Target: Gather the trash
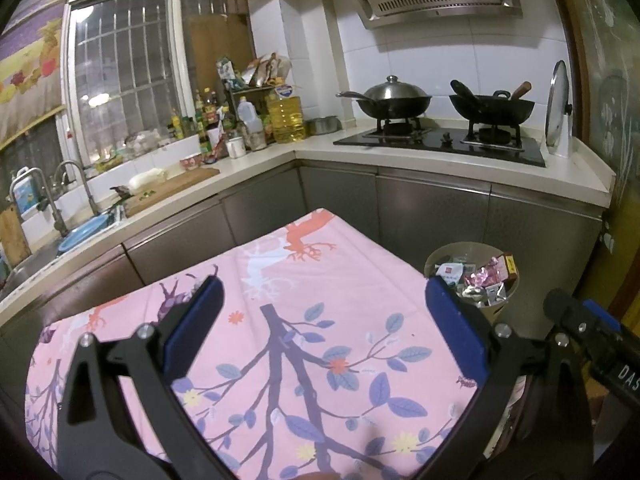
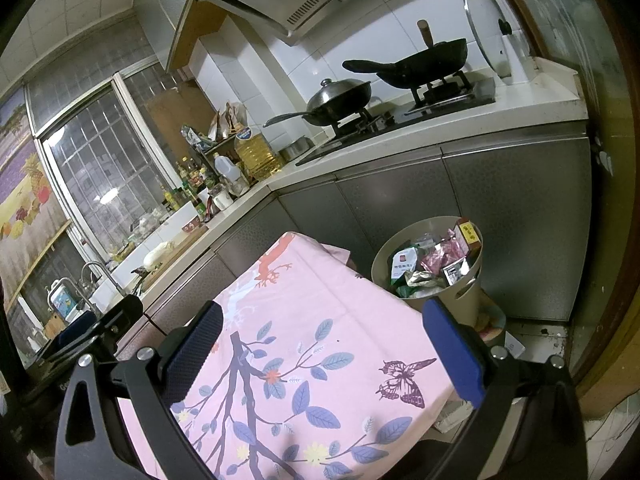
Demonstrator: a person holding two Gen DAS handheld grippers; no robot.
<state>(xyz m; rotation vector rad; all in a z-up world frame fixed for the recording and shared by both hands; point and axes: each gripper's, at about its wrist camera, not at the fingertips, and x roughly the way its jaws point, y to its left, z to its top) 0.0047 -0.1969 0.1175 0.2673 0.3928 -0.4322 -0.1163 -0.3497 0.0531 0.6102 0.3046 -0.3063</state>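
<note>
Left wrist view: left gripper jaws spread wide, empty, above pink floral tablecloth. Right gripper likewise released — holds nothing. Round beige bin beside table, filled with crumpled wrappers.

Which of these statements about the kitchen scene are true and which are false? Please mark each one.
1. Both grippers, left and right, have their jaws open and hold nothing. True.
2. The trash bin is empty. False: it is filled with wrappers and packets.
3. No trash lies on the pink tablecloth. True, in the part that is visible.
4. Both woks on the stove are covered with lids. False: the left wok has a lid, the right wok is uncovered.
5. The bin stands on the tablecloth. False: it stands beside the table, on the floor.
</note>
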